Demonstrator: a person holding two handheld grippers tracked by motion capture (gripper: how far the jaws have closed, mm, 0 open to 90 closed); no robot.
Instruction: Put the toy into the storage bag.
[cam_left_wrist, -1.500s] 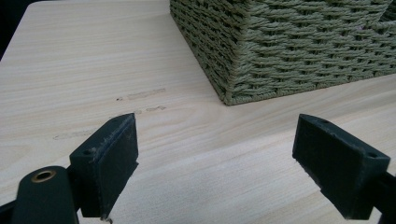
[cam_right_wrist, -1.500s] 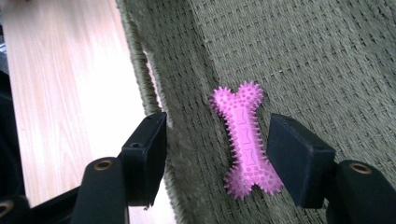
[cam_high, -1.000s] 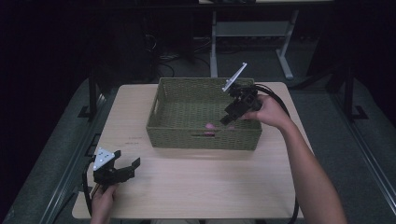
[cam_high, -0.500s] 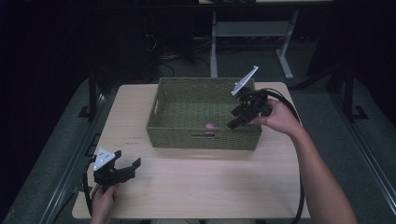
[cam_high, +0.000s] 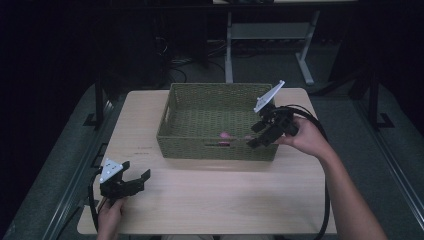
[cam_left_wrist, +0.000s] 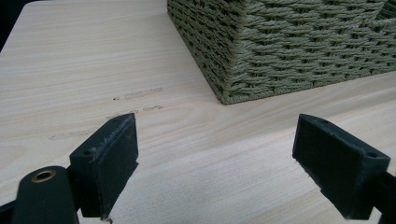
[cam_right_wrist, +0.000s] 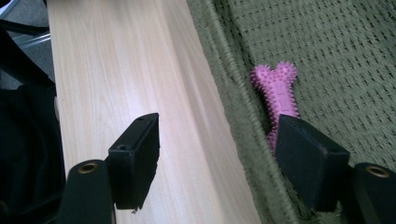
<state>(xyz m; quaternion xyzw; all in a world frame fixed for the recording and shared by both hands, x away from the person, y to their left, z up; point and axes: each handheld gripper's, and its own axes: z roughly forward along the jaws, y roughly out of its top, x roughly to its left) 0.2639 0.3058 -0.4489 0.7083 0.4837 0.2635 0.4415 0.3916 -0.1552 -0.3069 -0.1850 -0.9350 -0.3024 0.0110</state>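
Pink bone toy (cam_right_wrist: 278, 95) lies in the green basket (cam_high: 200, 95), against its six-o'clock wall. Looks light, rubbery, nubby; best pinched across the narrow shaft. Right gripper (cam_high: 261, 135) has just been opening, empty; left gripper (cam_high: 134, 179) rests apart, empty.

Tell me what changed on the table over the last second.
The right hand-held gripper drew back from over the basket toward its right end, and its jaws have just been opening with nothing between them. The pink spiky bone toy lies loose on the basket floor. The left hand-held gripper stayed put near the table's front left corner, jaws open; the basket did not shift.
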